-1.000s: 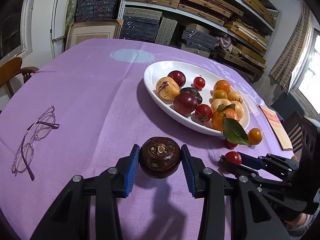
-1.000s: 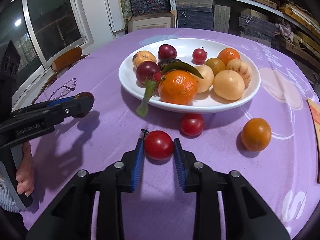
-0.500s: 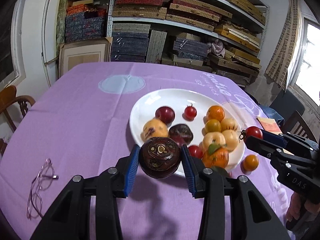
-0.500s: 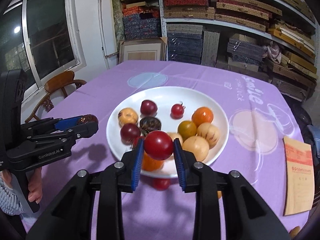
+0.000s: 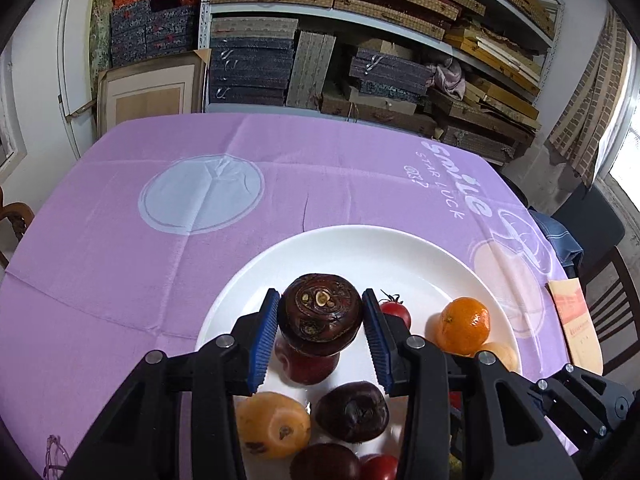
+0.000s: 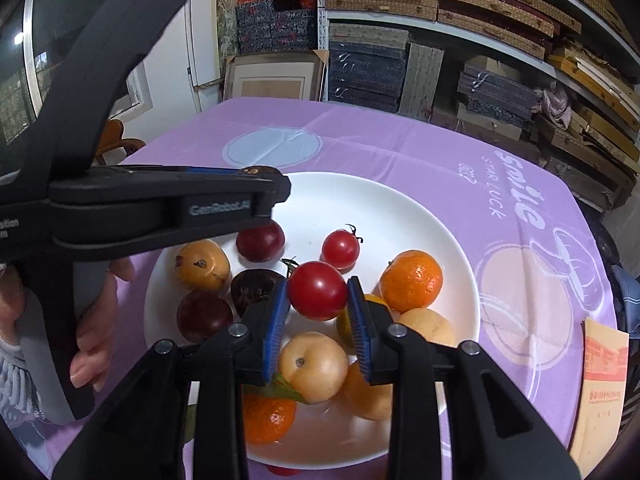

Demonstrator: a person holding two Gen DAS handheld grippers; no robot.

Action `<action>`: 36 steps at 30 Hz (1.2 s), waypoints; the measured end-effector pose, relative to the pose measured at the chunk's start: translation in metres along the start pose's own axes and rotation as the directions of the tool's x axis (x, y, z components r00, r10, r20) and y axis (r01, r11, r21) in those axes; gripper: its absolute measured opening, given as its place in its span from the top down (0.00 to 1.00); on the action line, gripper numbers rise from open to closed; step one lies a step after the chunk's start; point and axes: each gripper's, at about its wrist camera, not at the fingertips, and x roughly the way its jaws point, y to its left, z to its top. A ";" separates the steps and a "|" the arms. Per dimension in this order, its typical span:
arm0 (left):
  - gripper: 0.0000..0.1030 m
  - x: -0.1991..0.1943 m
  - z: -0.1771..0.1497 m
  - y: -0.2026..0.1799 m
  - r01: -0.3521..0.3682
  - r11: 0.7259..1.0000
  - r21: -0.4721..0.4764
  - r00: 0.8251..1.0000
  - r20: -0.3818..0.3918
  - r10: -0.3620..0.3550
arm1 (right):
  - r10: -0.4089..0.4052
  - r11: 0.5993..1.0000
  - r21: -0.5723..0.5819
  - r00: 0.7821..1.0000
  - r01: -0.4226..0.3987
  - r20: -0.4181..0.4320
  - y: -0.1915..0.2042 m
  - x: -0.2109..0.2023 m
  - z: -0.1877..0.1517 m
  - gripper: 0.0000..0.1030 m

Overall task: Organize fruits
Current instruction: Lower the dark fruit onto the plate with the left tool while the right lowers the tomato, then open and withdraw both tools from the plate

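Observation:
My left gripper (image 5: 320, 330) is shut on a dark brown mangosteen (image 5: 322, 320) and holds it above the white plate (image 5: 360, 248), over a dark red plum (image 5: 308, 364). My right gripper (image 6: 318, 312) is shut on a red tomato (image 6: 317, 290) and holds it above the same plate (image 6: 400, 208), over the fruit pile. The left gripper also shows in the right wrist view (image 6: 264, 178), reaching over the plate's left rim. The plate holds oranges (image 6: 411, 280), yellow fruits (image 6: 313, 366), plums (image 6: 204, 316) and a small tomato (image 6: 340, 248).
The plate sits on a purple tablecloth (image 5: 160, 248). A brown envelope (image 6: 604, 372) lies at the table's right edge. Glasses (image 5: 54, 456) lie at the near left. A red fruit (image 6: 282, 470) peeks out beside the plate's near rim. Shelves of boxes (image 5: 360, 40) stand behind the table.
Both grippers have moved forward over the plate with their fruits still held. The plate and its fruit now lie directly beneath the jaws.

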 end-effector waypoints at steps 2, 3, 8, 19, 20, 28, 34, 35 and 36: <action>0.59 0.011 0.001 0.000 -0.003 1.000 -0.001 1.000 -0.018 0.003 | -0.007 1.000 -0.005 1.000 0.007 0.010 -0.001 0.004 0.000 0.65; 0.59 0.014 0.002 0.000 0.000 1.000 -0.006 1.000 -0.025 0.000 | -0.006 1.000 -0.006 1.000 0.006 0.008 -0.002 0.005 0.000 0.54; 0.55 0.012 0.003 0.000 0.004 1.000 0.002 1.000 -0.008 -0.004 | -0.013 1.000 0.000 1.000 0.013 0.022 -0.008 0.001 -0.004 0.51; 0.40 -0.077 -0.029 0.001 -0.056 0.996 0.062 0.989 0.142 0.047 | -0.029 0.997 0.082 0.982 0.013 0.186 -0.029 -0.090 -0.033 0.36; 0.38 -0.085 -0.038 0.002 -0.066 0.995 0.070 0.987 0.154 0.055 | -0.033 0.995 0.095 0.979 0.014 0.201 -0.032 -0.098 -0.040 0.36; 0.37 -0.133 -0.126 0.008 -0.100 0.992 0.081 0.978 0.191 0.083 | -0.071 0.971 0.239 0.963 0.006 0.261 -0.061 -0.137 -0.105 0.31; 0.37 -0.134 -0.175 -0.001 -0.102 0.992 0.075 0.986 0.140 0.091 | -0.085 0.959 0.283 0.970 0.017 0.227 -0.076 -0.135 -0.135 0.29; 0.37 -0.132 -0.180 -0.005 -0.098 0.992 0.083 0.987 0.133 0.086 | -0.081 0.957 0.291 0.969 0.010 0.232 -0.078 -0.136 -0.136 0.29; 0.37 -0.129 -0.182 -0.011 -0.092 0.992 0.091 0.989 0.125 0.080 | -0.078 0.955 0.297 0.968 0.004 0.239 -0.080 -0.138 -0.136 0.28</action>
